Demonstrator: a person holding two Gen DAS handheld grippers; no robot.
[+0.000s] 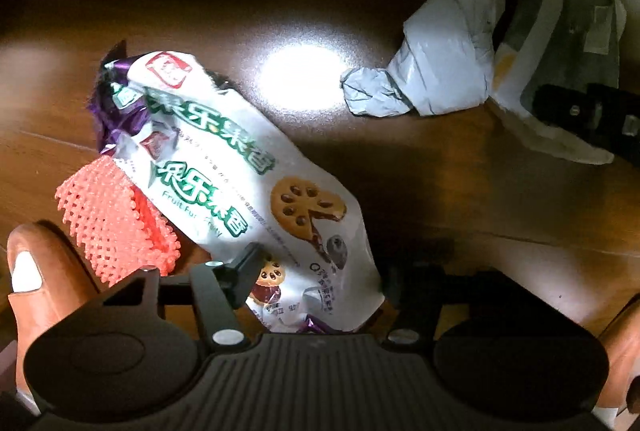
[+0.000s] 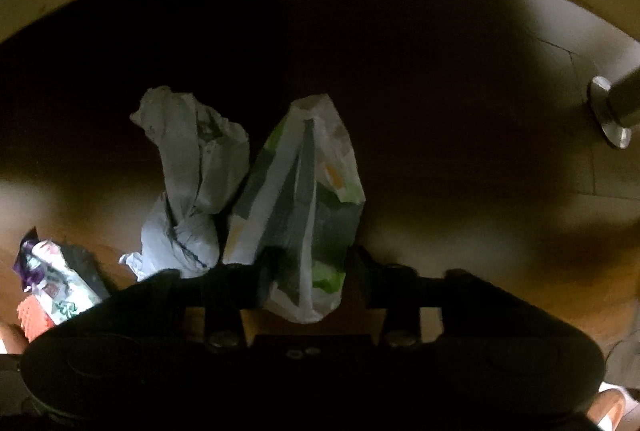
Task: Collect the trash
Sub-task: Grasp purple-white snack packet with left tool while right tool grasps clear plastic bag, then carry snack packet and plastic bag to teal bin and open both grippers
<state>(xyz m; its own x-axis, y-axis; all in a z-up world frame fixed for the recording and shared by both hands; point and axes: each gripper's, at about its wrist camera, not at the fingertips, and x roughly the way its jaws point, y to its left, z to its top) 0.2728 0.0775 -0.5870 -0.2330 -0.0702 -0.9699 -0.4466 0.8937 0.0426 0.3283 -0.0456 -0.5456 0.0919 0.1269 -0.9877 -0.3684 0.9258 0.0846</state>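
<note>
Biscuit wrapper [image 1: 240, 183] lies flat on the wooden tabletop [image 1: 500, 199], long axis on a diagonal — purple crimped end away from me and to the left, the other end in between the jaws of my left gripper [image 1: 316, 271]. Printed face is up. A red foam net sleeve [image 1: 112, 219] lies against its left side, partly tucked under it.

To the right of the wrapper, clear of it, a crumpled grey-white bag [image 1: 440, 71] runs off towards the far edge of the tabletop. Beside that bag, close enough that I cannot tell whether they touch, stands a white plastic bag with green print [image 2: 308, 199], upright and pointed, narrow end away from me. A metal post on a round foot [image 2: 612, 111] stands well off to the right, near the edge. Nothing lies between either gripper and its target.

Left gripper: jaws about half open, straddling the wrapper's near end; the left finger [image 1: 240, 267] sits at the wrapper's edge, but I cannot tell whether the pads press on it.

Right gripper [image 2: 308, 271]: jaws about half open, with the printed bag's lower part between them — grip not confirmed; the view is dark and blurred
</note>
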